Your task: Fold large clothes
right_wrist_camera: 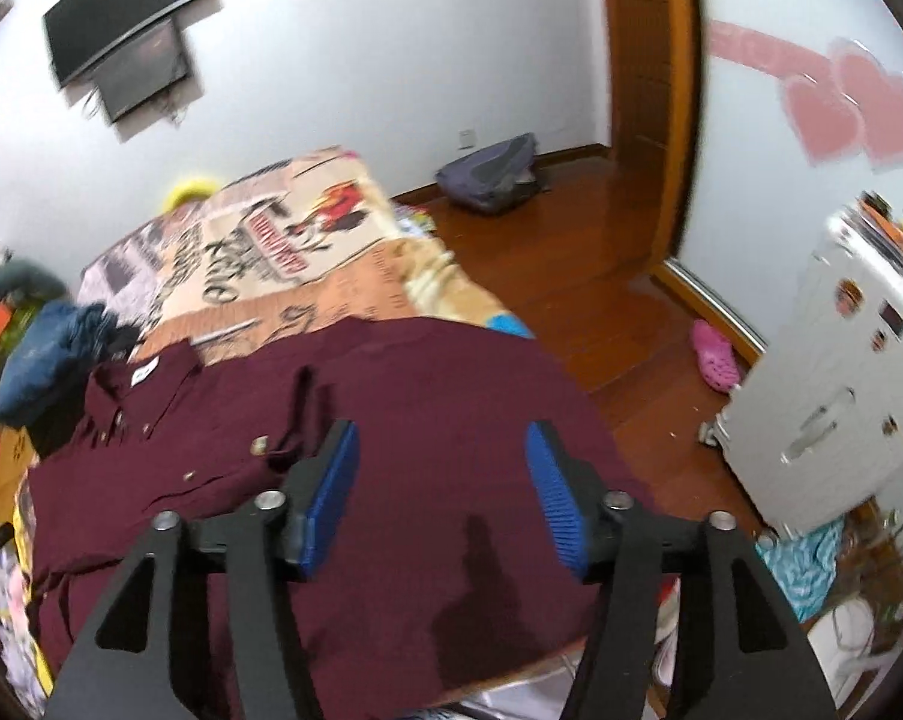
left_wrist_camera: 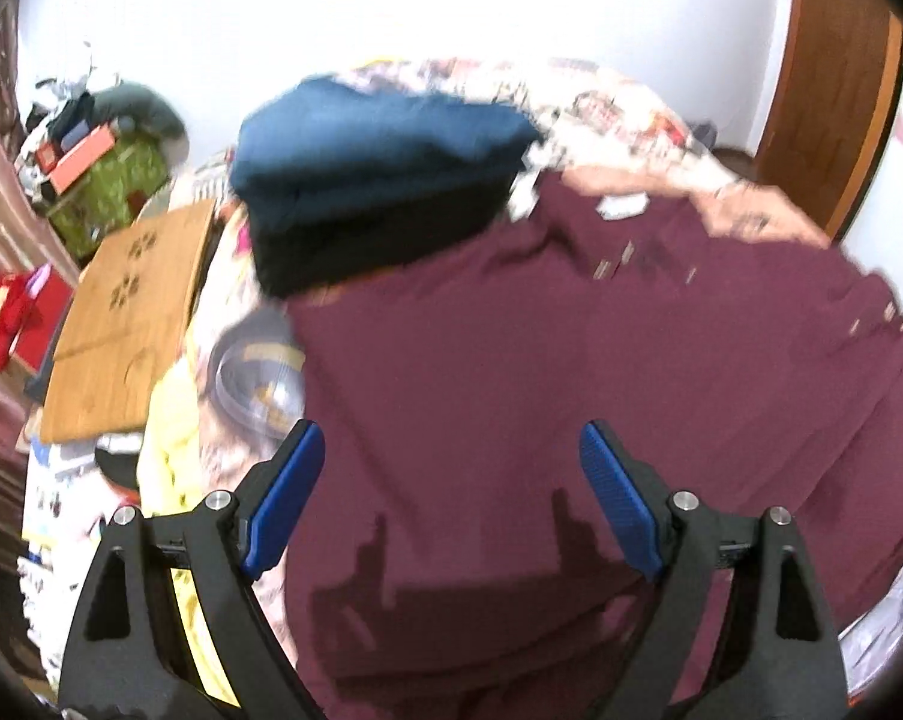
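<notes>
A large maroon button-up shirt [left_wrist_camera: 511,372] lies spread on the bed, collar and white label toward the far side. In the right wrist view the maroon shirt [right_wrist_camera: 391,420] covers the near part of the bed, its placket running left of centre. My left gripper [left_wrist_camera: 451,450] hovers above the shirt's near left part, open, nothing between its blue pads. My right gripper [right_wrist_camera: 442,450] is also open above the shirt's near right part, with only cloth below it and nothing held.
A pile of folded dark blue clothes [left_wrist_camera: 379,168] sits beyond the shirt on the patterned bedspread [right_wrist_camera: 283,240]. A wooden board [left_wrist_camera: 133,312] and a clear bowl [left_wrist_camera: 259,378] lie at left. A white cabinet [right_wrist_camera: 841,384], pink shoe [right_wrist_camera: 715,354] and bag [right_wrist_camera: 487,174] stand on the wooden floor.
</notes>
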Available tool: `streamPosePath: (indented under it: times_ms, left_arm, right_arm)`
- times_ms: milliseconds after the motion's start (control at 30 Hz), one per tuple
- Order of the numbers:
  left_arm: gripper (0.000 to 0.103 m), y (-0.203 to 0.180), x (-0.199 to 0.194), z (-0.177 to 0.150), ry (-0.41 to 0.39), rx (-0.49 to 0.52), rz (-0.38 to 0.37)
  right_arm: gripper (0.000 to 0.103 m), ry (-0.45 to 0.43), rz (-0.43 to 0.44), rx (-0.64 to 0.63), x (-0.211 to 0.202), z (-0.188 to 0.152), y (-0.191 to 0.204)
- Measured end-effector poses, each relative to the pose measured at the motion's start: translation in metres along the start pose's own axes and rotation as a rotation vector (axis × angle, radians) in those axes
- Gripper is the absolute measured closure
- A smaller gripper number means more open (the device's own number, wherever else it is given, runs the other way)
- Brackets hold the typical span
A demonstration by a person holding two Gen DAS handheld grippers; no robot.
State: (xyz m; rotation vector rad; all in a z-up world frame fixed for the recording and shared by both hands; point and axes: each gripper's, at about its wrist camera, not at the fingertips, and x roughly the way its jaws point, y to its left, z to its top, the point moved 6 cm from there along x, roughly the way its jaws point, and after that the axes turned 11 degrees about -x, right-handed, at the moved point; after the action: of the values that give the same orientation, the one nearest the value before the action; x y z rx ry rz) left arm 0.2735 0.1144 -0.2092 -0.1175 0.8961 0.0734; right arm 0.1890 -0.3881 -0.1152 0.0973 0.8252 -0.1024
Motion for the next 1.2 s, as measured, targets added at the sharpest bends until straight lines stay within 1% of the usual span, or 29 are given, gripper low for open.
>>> streamPosePath:
  times_ms: [67,133,200,300,467,633,800,867,933,967,1000,1033,1067,1100,1133,1167,1200]
  left_arm:
    - [0.016,-0.020,-0.005,0.018,-0.030,-0.002,-0.042]
    - [0.015,-0.036,-0.005,0.030,-0.040,0.001,-0.081]
    - [0.015,-0.051,-0.002,0.039,-0.041,0.006,-0.107]
    - [0.015,-0.081,0.008,0.044,-0.017,0.021,-0.154]
    - [0.015,-0.127,0.026,0.040,0.034,0.053,-0.218]
    - [0.015,-0.157,0.040,0.031,0.077,0.090,-0.253]
    - [0.015,-0.172,0.058,0.018,0.134,0.107,-0.262]
    - [0.015,-0.176,0.065,0.013,0.154,0.109,-0.265]
    - [0.015,-0.178,0.070,0.008,0.171,0.108,-0.269]
    - [0.015,-0.179,0.072,0.006,0.178,0.107,-0.270]
    - [0.015,-0.179,0.076,0.003,0.191,0.104,-0.271]
    - [0.015,-0.181,0.078,0.000,0.202,0.103,-0.271]
    - [0.015,-0.182,0.080,-0.002,0.212,0.102,-0.274]
    - [0.015,-0.182,0.081,-0.003,0.218,0.103,-0.276]
    - [0.015,-0.182,0.082,-0.006,0.225,0.103,-0.278]
    - [0.015,-0.182,0.083,-0.007,0.228,0.103,-0.276]
    - [0.015,-0.182,0.083,-0.008,0.227,0.106,-0.270]
  right_arm:
    - [0.043,0.003,-0.009,0.056,-0.002,-0.006,-0.016]
    - [0.043,0.024,-0.005,0.132,0.002,-0.018,-0.035]
    - [0.043,0.053,0.006,0.194,0.007,-0.029,-0.050]
    - [0.043,0.111,0.036,0.308,0.020,-0.054,-0.071]
    - [0.043,0.169,0.054,0.453,0.034,-0.091,-0.094]
    - [0.043,0.220,0.135,0.620,0.052,-0.121,-0.105]
    - [0.043,0.213,0.201,0.717,0.066,-0.127,-0.110]
    - [0.043,0.206,0.202,0.733,0.070,-0.125,-0.110]
    - [0.043,0.188,0.179,0.730,0.072,-0.121,-0.111]
    - [0.047,0.172,0.159,0.721,0.072,-0.117,-0.112]
    - [0.053,0.164,0.141,0.716,0.072,-0.116,-0.113]
    - [0.056,0.154,0.115,0.710,0.070,-0.113,-0.114]
    - [0.065,0.148,0.105,0.704,0.071,-0.112,-0.115]
    - [0.079,0.144,0.092,0.693,0.071,-0.109,-0.116]
    - [0.084,0.147,0.078,0.665,0.071,-0.105,-0.116]
    - [0.092,0.140,0.076,0.637,0.070,-0.100,-0.115]
    - [0.093,0.128,0.096,0.625,0.068,-0.095,-0.113]
